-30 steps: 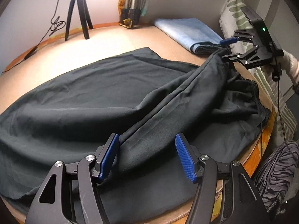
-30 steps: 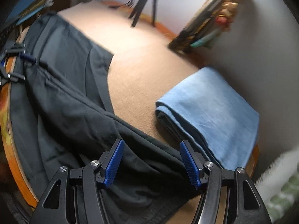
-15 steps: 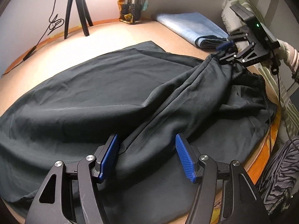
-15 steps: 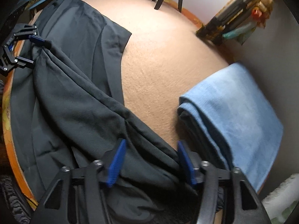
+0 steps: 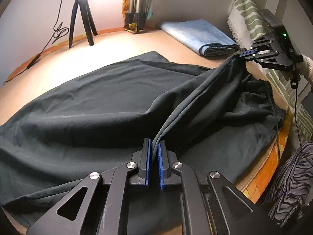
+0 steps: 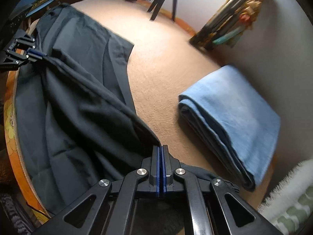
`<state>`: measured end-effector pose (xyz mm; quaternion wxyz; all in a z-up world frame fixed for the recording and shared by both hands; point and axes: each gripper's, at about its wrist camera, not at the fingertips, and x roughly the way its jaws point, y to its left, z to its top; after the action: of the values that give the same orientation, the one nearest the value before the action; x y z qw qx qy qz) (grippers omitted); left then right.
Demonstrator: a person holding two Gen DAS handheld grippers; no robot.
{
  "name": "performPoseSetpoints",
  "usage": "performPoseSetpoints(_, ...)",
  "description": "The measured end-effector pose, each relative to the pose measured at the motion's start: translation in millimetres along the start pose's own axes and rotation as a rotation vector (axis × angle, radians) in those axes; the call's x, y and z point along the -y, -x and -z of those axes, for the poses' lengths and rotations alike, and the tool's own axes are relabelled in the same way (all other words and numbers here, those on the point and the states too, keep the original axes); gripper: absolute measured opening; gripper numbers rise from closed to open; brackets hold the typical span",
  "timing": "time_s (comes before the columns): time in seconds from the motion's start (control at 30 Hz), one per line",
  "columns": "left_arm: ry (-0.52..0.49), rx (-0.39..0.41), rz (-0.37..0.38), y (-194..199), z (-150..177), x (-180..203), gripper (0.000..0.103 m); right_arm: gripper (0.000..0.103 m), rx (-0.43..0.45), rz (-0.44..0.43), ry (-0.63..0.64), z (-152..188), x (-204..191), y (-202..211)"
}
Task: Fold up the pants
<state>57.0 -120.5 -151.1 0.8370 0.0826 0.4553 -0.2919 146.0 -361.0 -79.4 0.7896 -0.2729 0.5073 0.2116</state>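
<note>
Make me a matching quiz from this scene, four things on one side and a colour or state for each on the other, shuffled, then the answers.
Things:
1. pants
2. folded towel
3. tripod
4. left gripper

States:
A. standing by the wall
B. light blue, folded
C. shut on dark fabric
D. dark, pinched at two points

Pairs: 1-D, 2-B, 3-A, 4-C

no readable text, no labels, no brand marks, no numbers, no signs anywhere

Black gripper (image 5: 154, 146) linkages, silver screws, blue pads, perhaps ribbed.
</note>
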Motion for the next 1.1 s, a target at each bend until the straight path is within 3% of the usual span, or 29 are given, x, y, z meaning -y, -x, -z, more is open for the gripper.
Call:
performPoseSetpoints(0.27,-0.038,0.05,-0.001,23.4,8.1,7.6,0.003,0.0,0.114,0.072,-0.134,29.5,-30.9,66.0)
performPoseSetpoints(0.5,-0.064,0.067,-0.015,38.2,20.9,11.6,0.003,0.0,0.177,0.073,-0.243,75.9,-79.9,104.6)
performPoseSetpoints(0.8,-0.119,0.002,-0.031,33.1,55.4,26.9,0.002,0.0,0.075,-0.061,-0.357,127.8,-121.3,66.9)
performPoseSetpoints(0.93,-0.117,-0.001,-0.04,35.7,61.5,24.9,0.002,0.008,0.113,-0.142,-0.4,140.6,-116.0,87.1)
performPoseSetpoints(1.03,-0.1,0.007,-0.035,41.7,61.6,19.4,0.002,0.045,0.187,-0.158,-0.512,156.7,-98.3,112.9)
performPoseSetpoints(1.1,-0.086,0.015,-0.028,46.2,59.4,16.4,0.002,0.042,0.249,-0.174,-0.61,173.2,-80.9,125.7)
